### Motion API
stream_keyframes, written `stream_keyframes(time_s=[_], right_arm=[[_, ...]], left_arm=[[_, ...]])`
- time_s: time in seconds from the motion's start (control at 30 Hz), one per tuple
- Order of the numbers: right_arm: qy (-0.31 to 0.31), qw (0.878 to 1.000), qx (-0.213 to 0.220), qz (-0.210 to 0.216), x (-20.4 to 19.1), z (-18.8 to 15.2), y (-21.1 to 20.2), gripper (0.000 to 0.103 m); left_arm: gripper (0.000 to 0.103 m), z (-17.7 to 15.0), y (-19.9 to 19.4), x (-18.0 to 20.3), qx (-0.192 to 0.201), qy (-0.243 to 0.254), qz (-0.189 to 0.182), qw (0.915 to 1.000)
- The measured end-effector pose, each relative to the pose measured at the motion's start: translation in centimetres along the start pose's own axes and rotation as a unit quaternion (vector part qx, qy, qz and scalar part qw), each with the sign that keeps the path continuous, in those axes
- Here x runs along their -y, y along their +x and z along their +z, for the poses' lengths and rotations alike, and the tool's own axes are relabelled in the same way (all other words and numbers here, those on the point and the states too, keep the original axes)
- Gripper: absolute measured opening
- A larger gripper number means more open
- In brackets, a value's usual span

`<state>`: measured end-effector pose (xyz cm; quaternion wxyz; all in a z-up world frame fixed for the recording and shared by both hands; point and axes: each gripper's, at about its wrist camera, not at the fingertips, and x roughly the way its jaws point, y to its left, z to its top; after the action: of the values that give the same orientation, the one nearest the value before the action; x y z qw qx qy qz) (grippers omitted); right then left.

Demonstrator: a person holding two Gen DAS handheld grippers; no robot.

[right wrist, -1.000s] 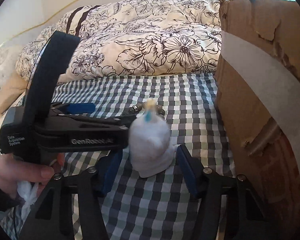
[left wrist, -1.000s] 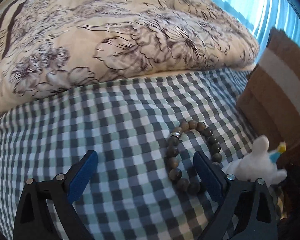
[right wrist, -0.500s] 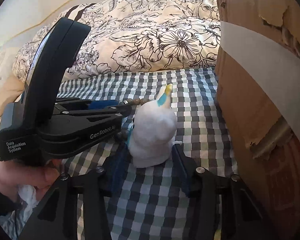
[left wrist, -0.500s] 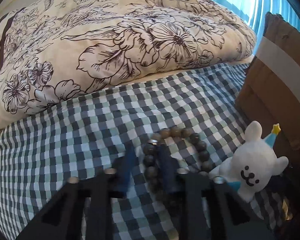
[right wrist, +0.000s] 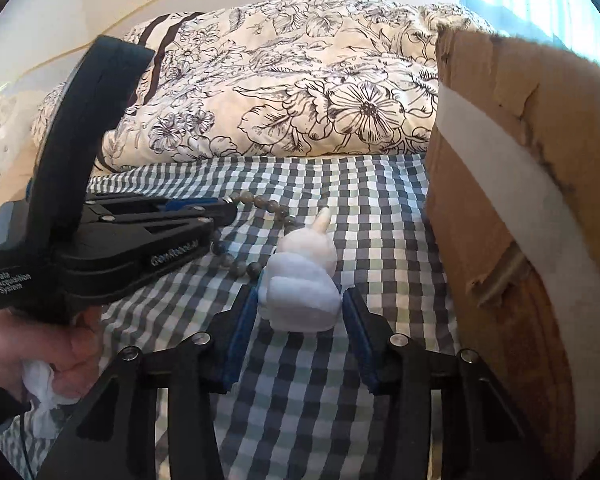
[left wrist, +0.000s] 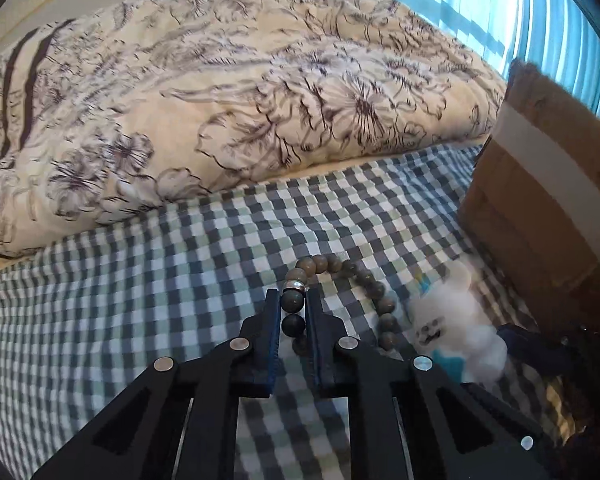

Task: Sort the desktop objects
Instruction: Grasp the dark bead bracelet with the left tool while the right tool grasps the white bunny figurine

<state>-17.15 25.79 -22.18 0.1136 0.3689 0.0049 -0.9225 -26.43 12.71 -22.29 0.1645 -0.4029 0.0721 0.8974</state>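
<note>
**Checked sheet, two claws, two small things**

Checked blue, green and white bed sheet (left wrist: 148, 280) lay under everything. Brown cardboard box (right wrist: 512, 200) stood on the right. Small white plush bunny (right wrist: 304, 280) sat beside it, squeezed between the right gripper (right wrist: 298, 304) pads. Round bracelet of grey-brown beads (left wrist: 340, 276) lay just left of the bunny, and the left gripper (left wrist: 293, 308) pinched its beads.

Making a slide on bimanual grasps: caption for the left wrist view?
Left gripper shut on a brown beaded bracelet over checked bedding, white plush rabbit toy beside it.
</note>
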Motion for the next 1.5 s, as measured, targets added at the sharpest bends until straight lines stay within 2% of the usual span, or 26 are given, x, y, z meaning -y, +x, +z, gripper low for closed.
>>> stream_keyframes(time_s=[0.23,0.27,0.3,0.67,0.73,0.77,0.8,0.87,1.03,1.2,1.43,1.47,1.5], right_arm=[[-0.001,1.0,0.012,0.003,-0.8,0.1,-3.3,0.041],[-0.002,1.0,0.012,0.005,-0.9,0.2,-3.7,0.026],[-0.002,1.0,0.01,0.007,-1.1,0.2,-4.2,0.017],[-0.003,1.0,0.012,0.018,-1.8,-0.9,-7.1,0.017],[0.003,1.0,0.006,0.02,-1.7,-1.2,-6.7,0.033],[0.007,1.0,0.006,0.021,-1.7,-1.2,-6.4,0.058],[0.012,1.0,0.01,0.024,-1.8,-1.2,-6.1,0.073],[0.013,0.999,0.017,0.029,-2.0,-0.9,-5.7,0.074],[-0.008,1.0,-0.013,0.022,-3.8,0.2,-1.9,0.074],[-0.018,0.998,-0.061,-0.007,-5.1,0.4,2.9,0.074],[-0.024,0.996,-0.082,-0.028,-5.0,0.6,5.9,0.074],[-0.022,0.996,-0.08,-0.028,-4.8,0.7,6.0,0.069],[-0.021,0.996,-0.078,-0.029,-4.7,0.8,6.0,0.057]], left_arm=[[0.012,-0.3,-4.0,-0.5,0.017,-0.008,0.009,0.9998],[0.012,-0.4,-4.7,-0.6,0.02,-0.01,0.011,0.9997],[0.012,-0.6,-5.4,-0.8,0.022,-0.013,0.011,0.9996],[0.011,-2.6,-12.2,-1.9,0.054,-0.037,0.024,0.9976],[0.011,-2.9,-13.0,-2.3,0.059,-0.042,0.028,0.997],[0.011,-3.1,-13.4,-2.6,0.06,-0.047,0.029,0.9966],[0.011,-3.3,-13.8,-2.8,0.062,-0.051,0.03,0.9964],[0.011,-3.6,-14.7,-3.3,0.068,-0.055,0.033,0.9957],[0.011,-4.2,-16.6,-4.9,0.076,-0.062,0.043,0.9942],[0.011,-4.8,-18.7,-6.8,0.085,-0.074,0.053,0.9922],[0.011,-5.9,-21.9,-8.5,0.097,-0.098,0.067,0.9881],[0.011,-6.0,-22.3,-8.5,0.099,-0.101,0.068,0.9876],[0.011,-6.1,-22.7,-8.6,0.1,-0.103,0.07,0.9871]])
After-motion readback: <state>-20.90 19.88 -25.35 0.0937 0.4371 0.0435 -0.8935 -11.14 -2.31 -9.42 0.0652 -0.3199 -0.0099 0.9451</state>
